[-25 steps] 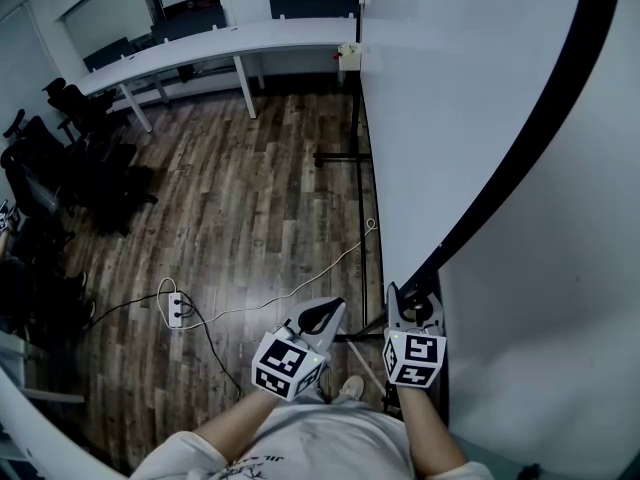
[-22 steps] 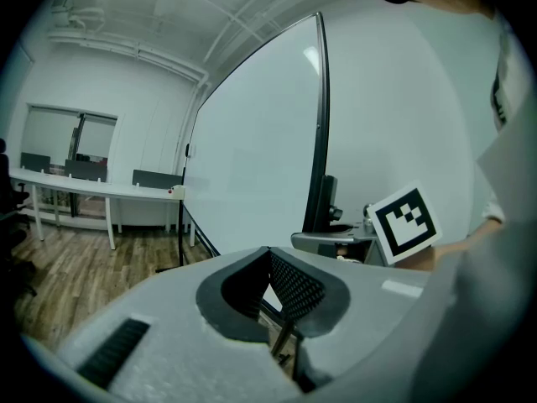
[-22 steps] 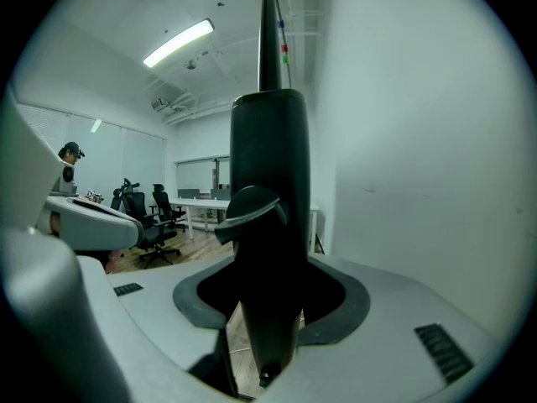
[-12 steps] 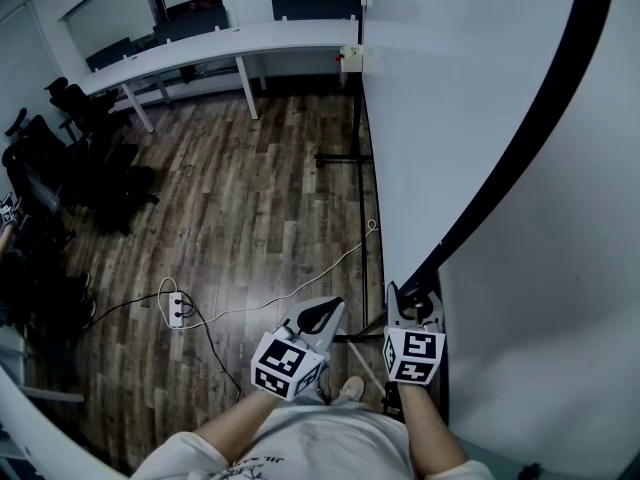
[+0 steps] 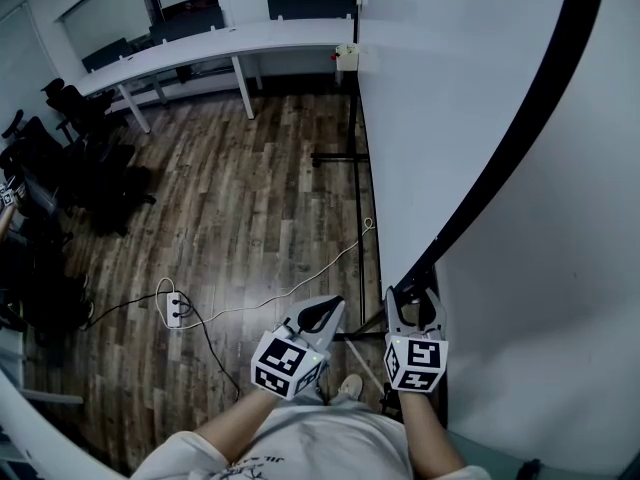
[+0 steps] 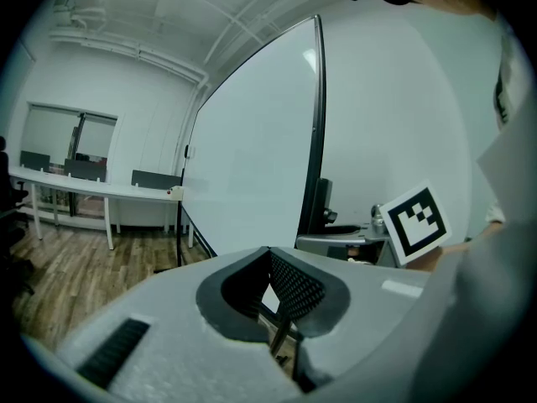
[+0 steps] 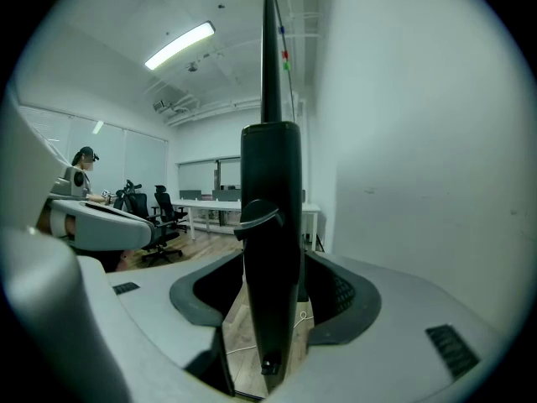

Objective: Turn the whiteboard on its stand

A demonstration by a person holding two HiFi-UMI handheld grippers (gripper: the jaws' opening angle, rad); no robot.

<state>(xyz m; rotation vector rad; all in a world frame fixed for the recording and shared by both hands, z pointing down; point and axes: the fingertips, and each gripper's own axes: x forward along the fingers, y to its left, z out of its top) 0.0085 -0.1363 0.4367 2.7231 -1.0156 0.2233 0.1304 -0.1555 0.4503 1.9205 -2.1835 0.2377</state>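
Note:
The big whiteboard (image 5: pixel 440 98) stands upright on its stand, its black edge frame (image 5: pixel 520 138) running down to my right gripper (image 5: pixel 415 303). In the right gripper view that black frame (image 7: pixel 271 225) stands between the jaws of the right gripper (image 7: pixel 273 300). The jaws have just been opening, and narrow gaps show beside the frame. My left gripper (image 5: pixel 322 313) hovers left of the board's lower corner with nothing in it. Its pads meet in the left gripper view, where the left gripper (image 6: pixel 273 292) points at the whiteboard (image 6: pixel 252 166).
The stand's dark legs (image 5: pixel 345 158) rest on the wood floor. A power strip (image 5: pixel 176 310) and its cable (image 5: pixel 300 283) lie left of my feet. A long white desk (image 5: pixel 200 53) lines the far wall, with office chairs (image 5: pixel 60 148) at left. A person (image 7: pixel 80 179) sits in the distance.
The right gripper's jaws stand slightly wider round the board's black edge, and its marker cube has slid a touch nearer me. The left gripper has kept still.

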